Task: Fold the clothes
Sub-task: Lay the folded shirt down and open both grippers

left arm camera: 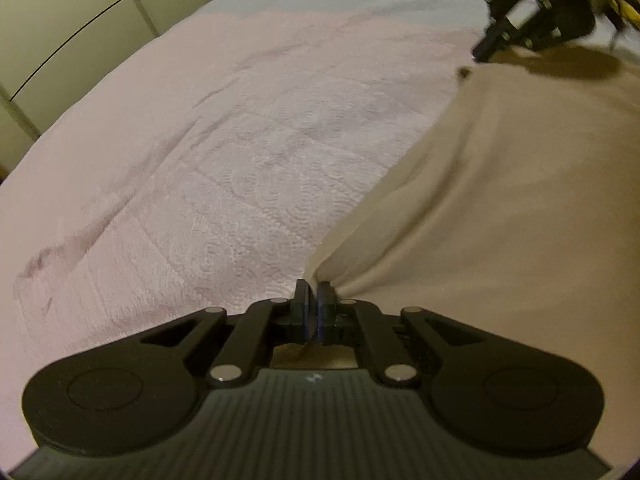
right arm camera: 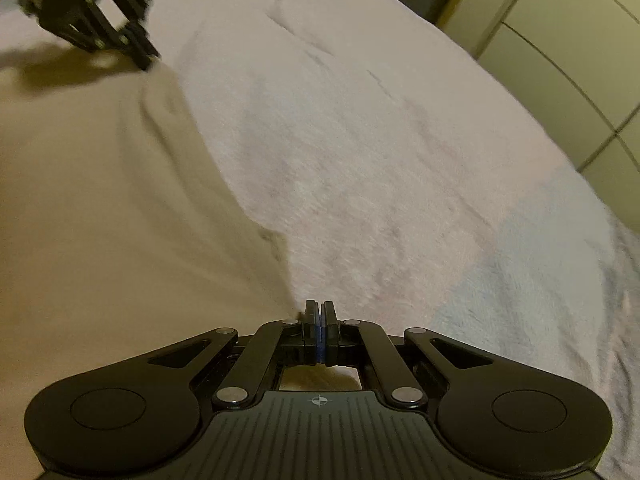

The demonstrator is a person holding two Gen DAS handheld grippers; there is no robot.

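Two grips: left gripper (left arm camera: pixel 314 300) and right gripper (right arm camera: pixel 320 318) each pinched tight on the beige garment's (left arm camera: pixel 500 200) edge.
Garment place: right half of the left view, on the pink blanket (left arm camera: pixel 220 140).
Held edge: stretched between both tools, toward the frame's upper right.

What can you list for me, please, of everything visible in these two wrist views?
Garment: one, beige, lying on the blanket, its edge pinched at two points.
Blanket: one, pale pink with a light blue part, spread under the garment.
Cabinet: one, cream panels with dark seams, beyond the blanket.
Left gripper: one, black, shut on the garment's edge, low in its own view.
Right gripper: one, black, shut on the same edge, farther along it.
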